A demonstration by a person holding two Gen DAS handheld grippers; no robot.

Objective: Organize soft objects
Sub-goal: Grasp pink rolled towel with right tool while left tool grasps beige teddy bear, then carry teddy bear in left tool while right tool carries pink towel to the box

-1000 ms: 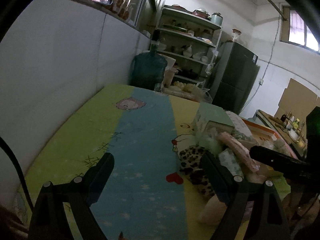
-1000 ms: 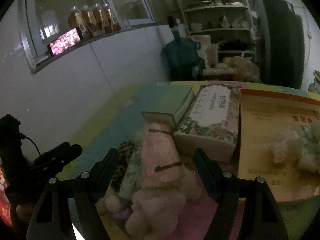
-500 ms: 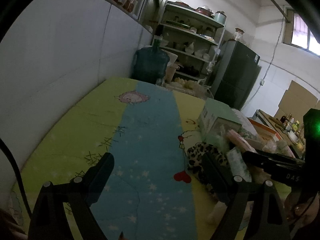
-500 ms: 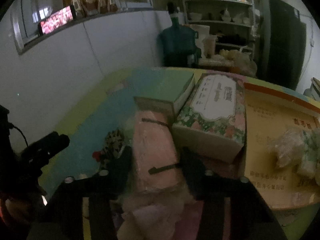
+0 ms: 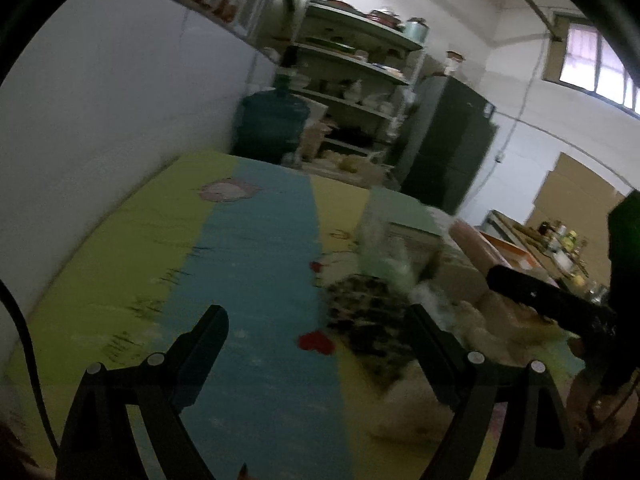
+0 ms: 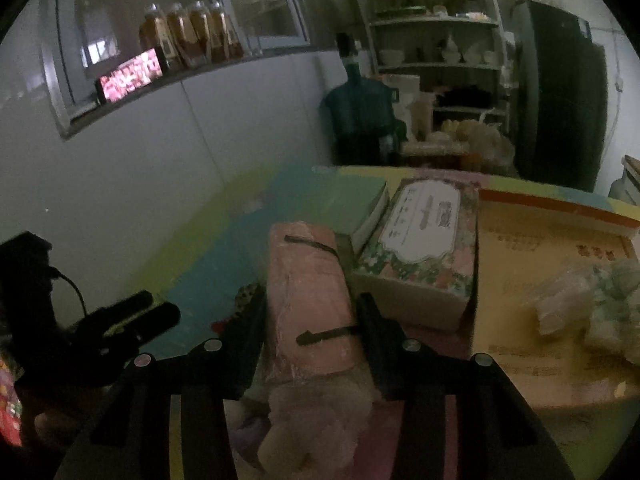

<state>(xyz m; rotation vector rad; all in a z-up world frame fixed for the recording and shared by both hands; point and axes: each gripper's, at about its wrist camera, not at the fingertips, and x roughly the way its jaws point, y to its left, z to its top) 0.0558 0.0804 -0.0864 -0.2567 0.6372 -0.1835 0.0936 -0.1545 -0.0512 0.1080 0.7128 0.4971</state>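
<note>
Both fingers of the right gripper (image 6: 310,322) are closing on the pink rolled cloth (image 6: 308,292), pressing its sides beside the floral tissue box (image 6: 424,240). Left gripper (image 5: 320,336) hangs wide and empty over the counter (image 5: 256,240), near a leopard-print cloth (image 5: 360,312).

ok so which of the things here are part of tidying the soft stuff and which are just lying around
Part of the job:
- pink rolled towel, between the closing jaws of the right gripper
- fluffy plush below it
- leopard-print cloth
- left gripper, jaws wide apart, nothing between them

Just lying about:
- floral tissue box
- green box
- water jug
- shelves
</note>
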